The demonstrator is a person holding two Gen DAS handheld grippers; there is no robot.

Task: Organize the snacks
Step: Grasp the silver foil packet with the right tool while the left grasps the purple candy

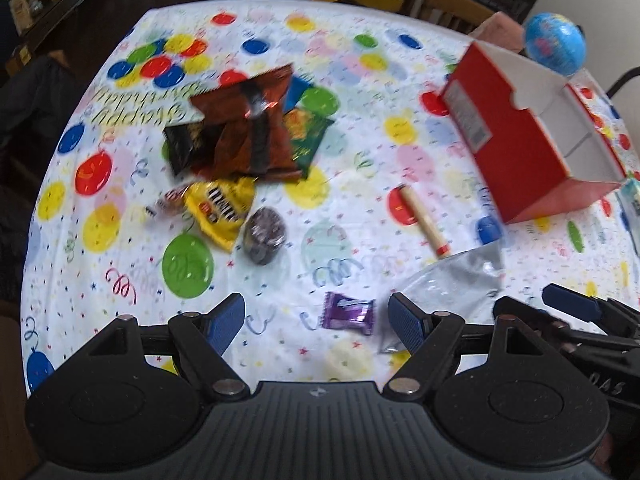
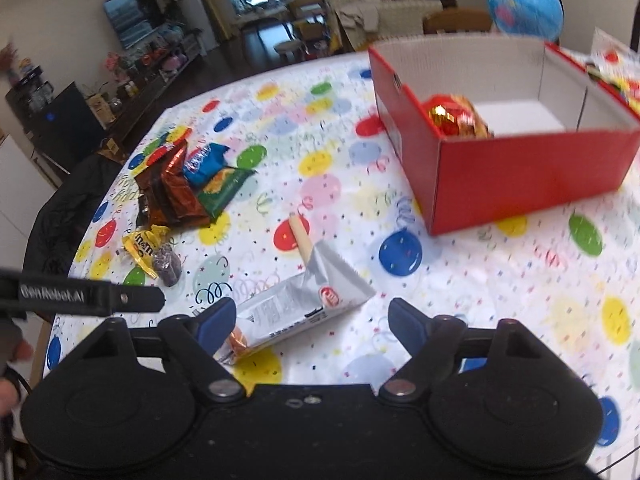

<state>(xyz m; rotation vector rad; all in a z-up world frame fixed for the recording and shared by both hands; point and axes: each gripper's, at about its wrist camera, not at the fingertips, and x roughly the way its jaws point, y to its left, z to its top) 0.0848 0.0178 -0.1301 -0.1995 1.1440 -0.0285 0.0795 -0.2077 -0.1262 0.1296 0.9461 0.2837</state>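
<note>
We've got the left gripper [image 1: 316, 312] spread wide over the purple candy [image 1: 347, 312], which lies on the tablecloth [image 1: 400, 80] between its jaws, nearer the right one. Our right gripper [image 2: 310, 320], jaws apart, frames the silver wrapper [image 2: 298, 310] (touching? can't tell). Red box [image 2: 520, 176] sits well beyond.

The red box [image 1: 520, 152] hides its contents in the left wrist view; the pile of snack bags [image 1: 244, 132] at centre left is motion-blurred, lower bags covered; the silver wrapper [image 2: 304, 312] slips partly behind the right claw's finger [image 2: 214, 322]; the shelves [image 2: 156, 52] at upper left hold perhaps bottles, too small to tell.
</note>
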